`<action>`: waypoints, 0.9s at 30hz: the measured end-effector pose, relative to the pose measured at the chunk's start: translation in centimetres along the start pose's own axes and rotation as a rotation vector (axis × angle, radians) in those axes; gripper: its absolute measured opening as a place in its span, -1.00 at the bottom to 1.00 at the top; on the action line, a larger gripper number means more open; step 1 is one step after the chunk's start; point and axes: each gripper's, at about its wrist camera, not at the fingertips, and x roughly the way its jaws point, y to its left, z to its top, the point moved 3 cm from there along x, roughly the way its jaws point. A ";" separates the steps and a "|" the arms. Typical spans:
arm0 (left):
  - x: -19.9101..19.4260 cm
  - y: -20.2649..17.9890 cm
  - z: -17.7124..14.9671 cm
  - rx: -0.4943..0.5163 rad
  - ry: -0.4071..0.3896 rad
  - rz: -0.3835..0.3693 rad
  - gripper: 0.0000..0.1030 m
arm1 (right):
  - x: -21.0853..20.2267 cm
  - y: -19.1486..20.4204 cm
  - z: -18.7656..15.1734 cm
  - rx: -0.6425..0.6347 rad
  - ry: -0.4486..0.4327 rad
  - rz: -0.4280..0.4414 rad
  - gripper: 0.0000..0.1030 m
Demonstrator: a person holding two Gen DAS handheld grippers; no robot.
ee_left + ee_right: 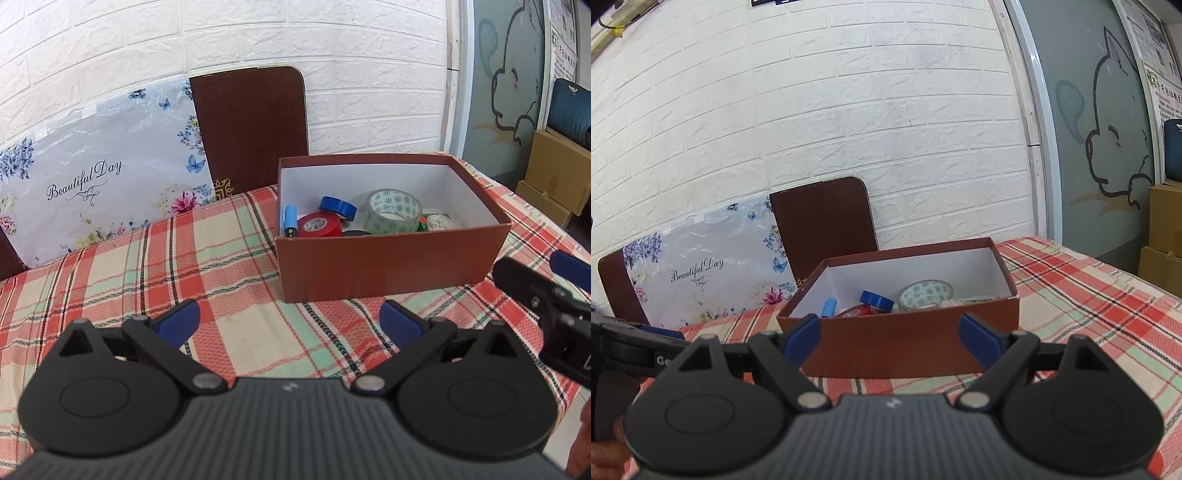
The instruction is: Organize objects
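A: Two blue-padded fingers of the left gripper (pixel 290 321) stand wide apart over the woven plaid tablecloth (pixel 229 266), gripping nothing. What sits past them?

B: At one o'clock, a rectangular brown cardboard box (pixel 388 266) with smooth white inner walls. Inside: a clear patterned tape roll (pixel 392 211) standing on edge, a red tape roll (pixel 319 225), a tilted blue tape roll (pixel 338 207), a blue cylindrical battery (pixel 290 219) at the box's nine o'clock wall, and a packet of white beads (pixel 441 221) at three o'clock.

A: And from the right wrist?

B: The right gripper (pixel 890 338) is likewise spread, empty, with the same box (pixel 908 347) straight ahead at twelve o'clock, lidless. A rounded dark-brown board (pixel 823 225) and a glossy floral panel (pixel 705 273) lean on the embossed white brick wall (pixel 812 110) behind.
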 end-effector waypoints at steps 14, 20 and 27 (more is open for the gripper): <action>0.4 -0.6 0.0 0.012 0.005 0.003 1.00 | 0.2 -0.2 -0.3 0.004 0.009 0.003 0.66; 0.6 -0.8 0.3 0.001 0.014 -0.008 1.00 | 0.1 -0.2 -0.3 0.003 0.005 0.005 0.66; 1.0 -1.2 0.2 0.003 0.029 -0.015 1.00 | 0.2 -0.5 -0.2 0.012 0.003 0.003 0.67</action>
